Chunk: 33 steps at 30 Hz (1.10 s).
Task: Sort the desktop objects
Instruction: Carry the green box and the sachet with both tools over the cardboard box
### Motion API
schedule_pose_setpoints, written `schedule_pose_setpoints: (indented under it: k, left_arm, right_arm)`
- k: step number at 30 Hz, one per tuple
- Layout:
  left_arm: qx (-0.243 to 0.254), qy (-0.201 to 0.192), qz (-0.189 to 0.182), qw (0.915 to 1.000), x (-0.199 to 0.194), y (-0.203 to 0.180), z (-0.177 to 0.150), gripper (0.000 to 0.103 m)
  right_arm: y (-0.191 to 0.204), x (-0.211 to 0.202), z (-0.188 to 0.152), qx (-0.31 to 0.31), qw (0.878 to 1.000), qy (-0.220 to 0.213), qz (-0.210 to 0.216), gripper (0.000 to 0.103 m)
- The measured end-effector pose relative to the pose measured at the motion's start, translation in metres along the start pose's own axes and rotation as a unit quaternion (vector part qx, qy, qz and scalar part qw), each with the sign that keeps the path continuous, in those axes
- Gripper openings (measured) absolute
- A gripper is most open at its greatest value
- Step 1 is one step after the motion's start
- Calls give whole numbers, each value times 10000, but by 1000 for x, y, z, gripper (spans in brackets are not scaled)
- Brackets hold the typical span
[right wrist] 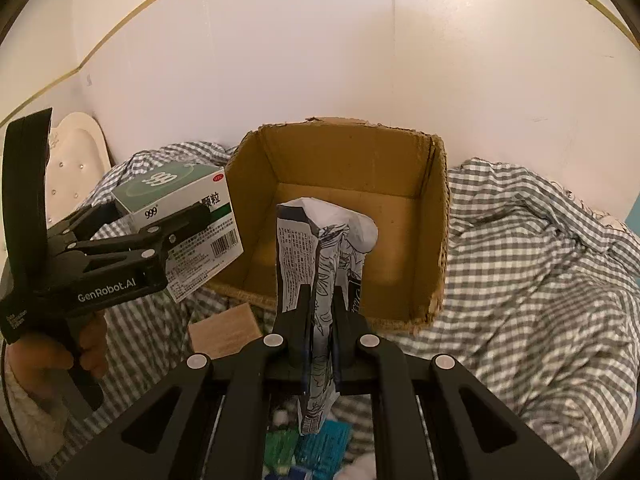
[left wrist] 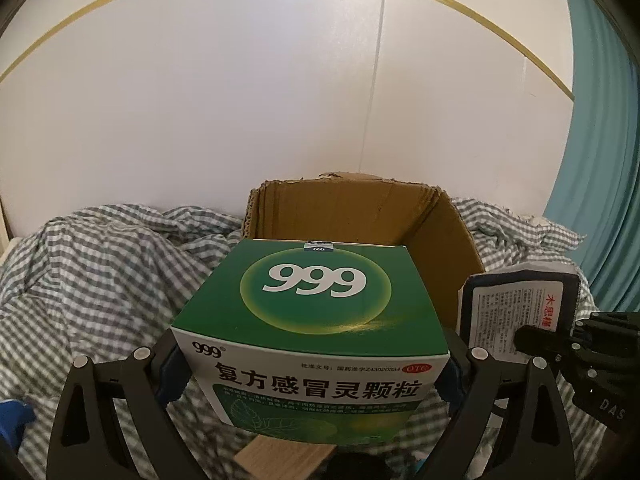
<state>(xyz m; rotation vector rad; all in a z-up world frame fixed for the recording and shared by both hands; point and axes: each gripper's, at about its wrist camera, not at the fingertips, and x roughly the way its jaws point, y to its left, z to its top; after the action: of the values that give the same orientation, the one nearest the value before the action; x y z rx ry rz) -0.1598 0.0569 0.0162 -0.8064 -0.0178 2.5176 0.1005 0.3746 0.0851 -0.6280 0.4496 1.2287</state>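
Fingers of the left gripper (left wrist: pixel 312 364) clamp the green 999 box (left wrist: pixel 316 316) by its two side walls, held up at 9 o'clock of the open carton (right wrist: pixel 436 216); fingers of the right gripper (right wrist: pixel 322 320) pinch a printed pouch (right wrist: pixel 320 248) upright, just short of the carton's near rim. Stiff card, probably light, the box suits a grip across flat sides. Thin and crinkly, the pouch may flop or slip, so pinching low near its middle looks safest
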Motion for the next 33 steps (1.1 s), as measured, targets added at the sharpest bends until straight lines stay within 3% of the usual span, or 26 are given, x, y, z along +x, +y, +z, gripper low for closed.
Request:
schedule_pose_setpoints:
  k: [5,19,29,33]
  left_arm:
    - [-169,30,-142,9998,23,3,9,97]
    - [342,114,-112,9993,68,-17,27,97]
    - [108,337,48,9994,108,-4,38,97]
    - [-241,352,-86,9991,120,0,45,97]
  right_arm:
    - [-17,17,12,266,9995,-139,114,7]
    - [-26,60,63,-65,9996,-208,-184,7]
    - [-38,109,80,-83,9994,-34,-326,7]
    - [-42,125,82,-11,9993,20,-372,7]
